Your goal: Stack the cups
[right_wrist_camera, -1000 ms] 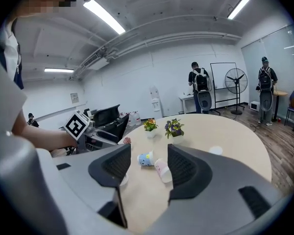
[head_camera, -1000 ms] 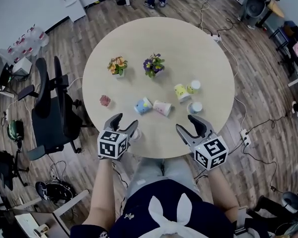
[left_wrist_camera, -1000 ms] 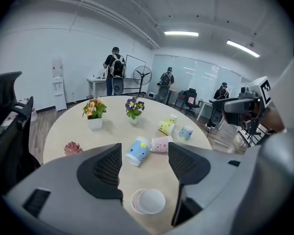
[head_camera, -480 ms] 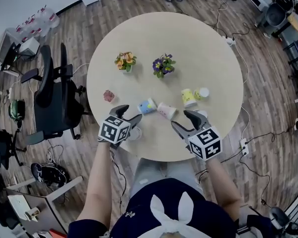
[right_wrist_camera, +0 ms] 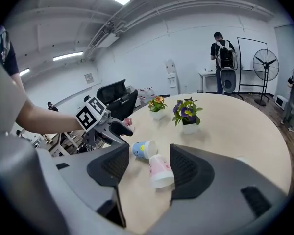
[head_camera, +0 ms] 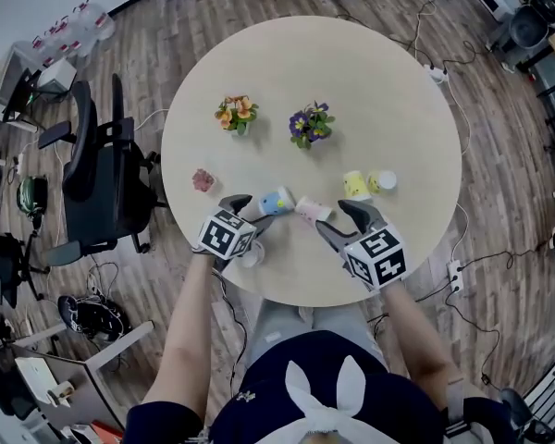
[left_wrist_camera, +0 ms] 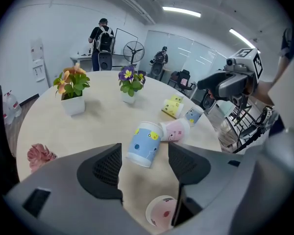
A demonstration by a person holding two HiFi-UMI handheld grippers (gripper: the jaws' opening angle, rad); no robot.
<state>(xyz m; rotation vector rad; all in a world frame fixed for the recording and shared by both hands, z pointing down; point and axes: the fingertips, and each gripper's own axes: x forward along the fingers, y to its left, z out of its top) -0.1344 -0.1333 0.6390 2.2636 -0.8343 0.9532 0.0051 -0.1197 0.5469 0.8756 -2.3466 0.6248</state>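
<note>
Several paper cups are on the round table (head_camera: 388, 91). A blue cup (head_camera: 277, 200) (left_wrist_camera: 144, 143) (right_wrist_camera: 144, 148) and a pink cup (head_camera: 313, 210) (right_wrist_camera: 160, 169) lie on their sides, mouth to mouth. A yellow cup (head_camera: 356, 185) and another cup (head_camera: 382, 181) lie further right. A pink-spotted cup (left_wrist_camera: 161, 212) stands upright just under my left gripper (head_camera: 250, 213), which is open and empty, just short of the blue cup. My right gripper (head_camera: 338, 218) is open; its jaws have just been opening, with nothing held, and the pink cup lies ahead of them.
Two small flower pots, orange (head_camera: 236, 114) and purple (head_camera: 310, 123), stand mid-table. A small pink object (head_camera: 203, 180) lies at the left. A black office chair (head_camera: 97, 183) is beside the table's left edge. People stand in the background.
Both grippers have moved forward and down over the table's near edge, closer to the blue and pink cups. The cups have not moved.
</note>
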